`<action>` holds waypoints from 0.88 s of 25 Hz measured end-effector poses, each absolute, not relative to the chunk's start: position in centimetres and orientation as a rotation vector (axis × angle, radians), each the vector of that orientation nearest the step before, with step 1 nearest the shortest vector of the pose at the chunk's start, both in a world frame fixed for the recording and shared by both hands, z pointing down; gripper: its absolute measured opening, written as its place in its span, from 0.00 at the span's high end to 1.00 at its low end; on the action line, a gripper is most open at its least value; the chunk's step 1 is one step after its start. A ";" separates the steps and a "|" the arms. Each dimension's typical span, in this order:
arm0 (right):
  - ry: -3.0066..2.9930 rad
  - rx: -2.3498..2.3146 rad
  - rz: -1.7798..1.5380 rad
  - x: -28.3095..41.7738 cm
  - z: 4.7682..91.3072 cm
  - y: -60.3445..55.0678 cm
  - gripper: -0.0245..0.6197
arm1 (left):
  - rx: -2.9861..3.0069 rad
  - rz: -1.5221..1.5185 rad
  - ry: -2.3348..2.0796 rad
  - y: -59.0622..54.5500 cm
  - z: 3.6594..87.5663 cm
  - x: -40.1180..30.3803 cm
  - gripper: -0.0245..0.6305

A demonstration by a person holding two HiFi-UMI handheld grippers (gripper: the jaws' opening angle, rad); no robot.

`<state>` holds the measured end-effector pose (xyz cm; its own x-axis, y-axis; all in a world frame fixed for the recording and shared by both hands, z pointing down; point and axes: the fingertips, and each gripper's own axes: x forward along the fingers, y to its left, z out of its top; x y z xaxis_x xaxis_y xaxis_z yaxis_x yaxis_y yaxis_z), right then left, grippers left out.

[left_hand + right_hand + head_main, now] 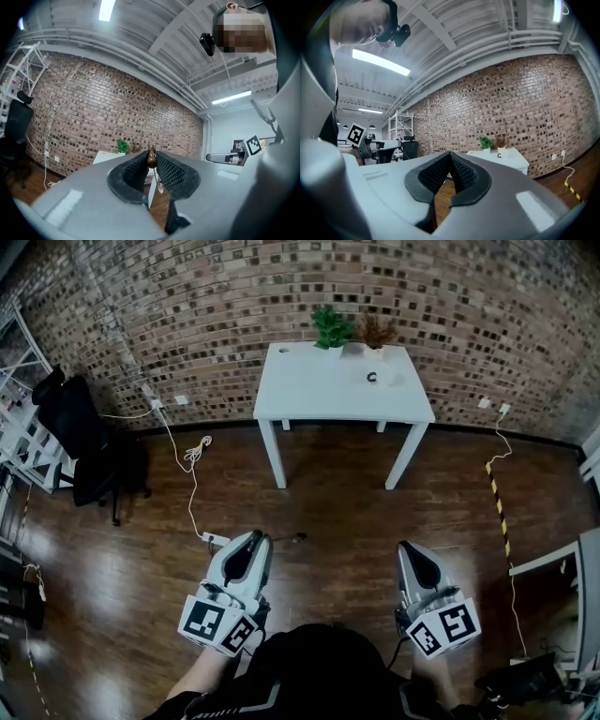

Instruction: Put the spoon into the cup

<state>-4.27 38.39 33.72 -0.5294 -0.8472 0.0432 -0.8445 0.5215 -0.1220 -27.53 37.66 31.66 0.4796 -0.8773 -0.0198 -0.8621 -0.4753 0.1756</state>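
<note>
As left gripper (253, 537) grips spoon (152, 159), cup's (372, 378) far

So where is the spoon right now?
The spoon is clamped in the left gripper, lower left in the head view, well short of the white table by the brick wall.

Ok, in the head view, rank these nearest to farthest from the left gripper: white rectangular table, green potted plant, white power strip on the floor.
1. White power strip, on the floor just left of the left gripper.
2. White rectangular table, ahead at centre.
3. Green potted plant, on the table's far edge by the brick wall.
</note>
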 end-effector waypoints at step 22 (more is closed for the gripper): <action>2.667 -1.644 -0.221 -4.5 32.8 14.1 0.95 | 2.598 -0.194 -1.442 12.7 31.6 -29.1 0.89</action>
<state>-4.48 14.14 32.83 -0.4519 -0.8891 0.0728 -0.8890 0.4419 -0.1202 -29.12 12.67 31.55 0.5260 -0.8498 -0.0338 -0.8286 -0.5210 0.2049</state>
